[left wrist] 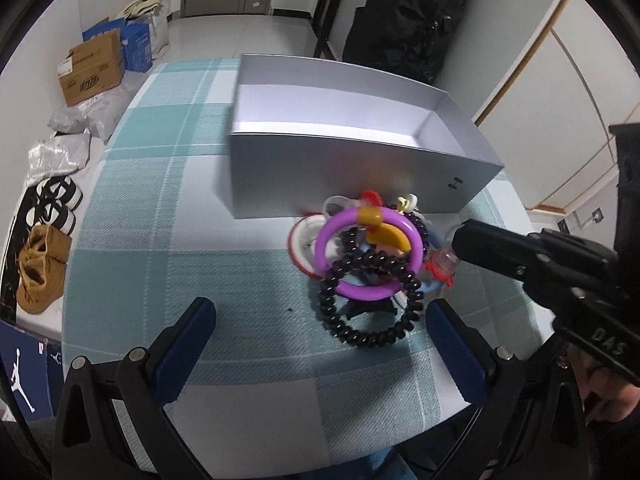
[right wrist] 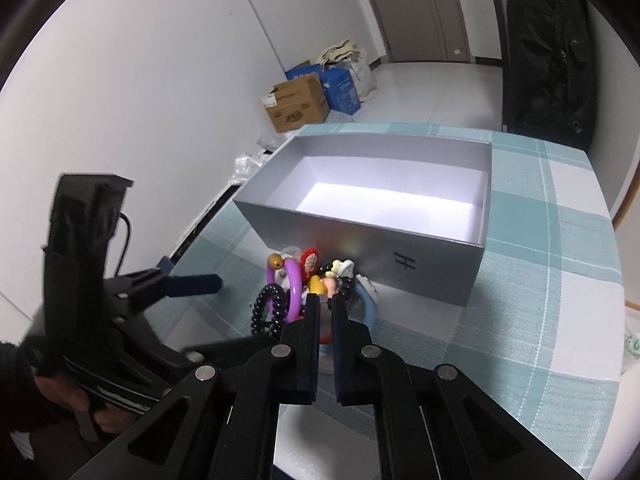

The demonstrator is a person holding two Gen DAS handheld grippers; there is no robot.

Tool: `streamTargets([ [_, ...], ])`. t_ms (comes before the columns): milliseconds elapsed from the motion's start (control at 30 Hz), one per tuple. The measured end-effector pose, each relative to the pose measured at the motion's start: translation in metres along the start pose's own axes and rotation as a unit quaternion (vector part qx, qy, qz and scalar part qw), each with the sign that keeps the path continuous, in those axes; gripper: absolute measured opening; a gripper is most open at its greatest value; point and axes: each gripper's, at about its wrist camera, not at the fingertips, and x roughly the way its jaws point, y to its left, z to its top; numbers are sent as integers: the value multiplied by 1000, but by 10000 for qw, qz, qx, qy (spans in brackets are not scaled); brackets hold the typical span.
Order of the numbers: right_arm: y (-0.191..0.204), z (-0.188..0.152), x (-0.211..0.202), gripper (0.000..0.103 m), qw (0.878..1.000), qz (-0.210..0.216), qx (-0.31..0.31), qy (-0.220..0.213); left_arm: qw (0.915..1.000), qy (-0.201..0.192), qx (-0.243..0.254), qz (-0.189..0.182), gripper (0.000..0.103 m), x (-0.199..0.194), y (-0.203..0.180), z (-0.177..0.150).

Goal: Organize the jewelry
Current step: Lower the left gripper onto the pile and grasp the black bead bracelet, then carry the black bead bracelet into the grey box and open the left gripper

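A pile of jewelry lies on the checked tablecloth [left wrist: 180, 208] against the near wall of an open, empty grey box [left wrist: 340, 176] [right wrist: 340, 240]. In it are a purple ring [left wrist: 332, 240] [right wrist: 294, 280], a black coil band [left wrist: 360, 338] [right wrist: 264, 304], a red-rimmed white bangle [left wrist: 302, 248] and a light blue bangle [right wrist: 370, 304]. My right gripper [right wrist: 326, 306] [left wrist: 458, 242] is at the pile's right side, shut on a small clear and red trinket [right wrist: 325, 322] [left wrist: 442, 266]. My left gripper [left wrist: 320, 332] stands open in front of the pile, its blue pads [left wrist: 188, 336] wide apart and touching nothing.
The table's left edge drops to a floor with cardboard boxes [left wrist: 94, 68] [right wrist: 298, 104], plastic bags and shoes [left wrist: 42, 268]. A black suitcase [left wrist: 408, 12] stands beyond the box. A hand [right wrist: 80, 396] holds the left gripper's handle.
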Motion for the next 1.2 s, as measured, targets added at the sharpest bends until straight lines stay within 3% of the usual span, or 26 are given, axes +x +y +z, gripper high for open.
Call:
streamTargets([
  [167, -1, 4, -4, 4, 9999, 4, 55, -137, 9999, -62, 38, 77, 98, 2, -2, 2],
  [300, -4, 1, -10, 5, 9997, 7, 124, -202, 9999, -138, 86, 33, 81, 1, -5, 4],
  [433, -6, 1, -17, 5, 9995, 4, 170, -282, 9996, -101, 164, -188, 49, 0, -9, 3],
  [467, -7, 1, -18, 5, 9994, 5, 179, -294, 9995, -87, 193, -219, 47, 0, -11, 1],
  [867, -4, 1, -26, 5, 9988, -7, 192, -441, 9986, -64, 72, -516, 37, -21, -13, -8],
  [1200, -4, 19, -45, 5, 9965, 89, 281, -783, 9948, -648, -160, -774, 36, -56, -11, 15],
])
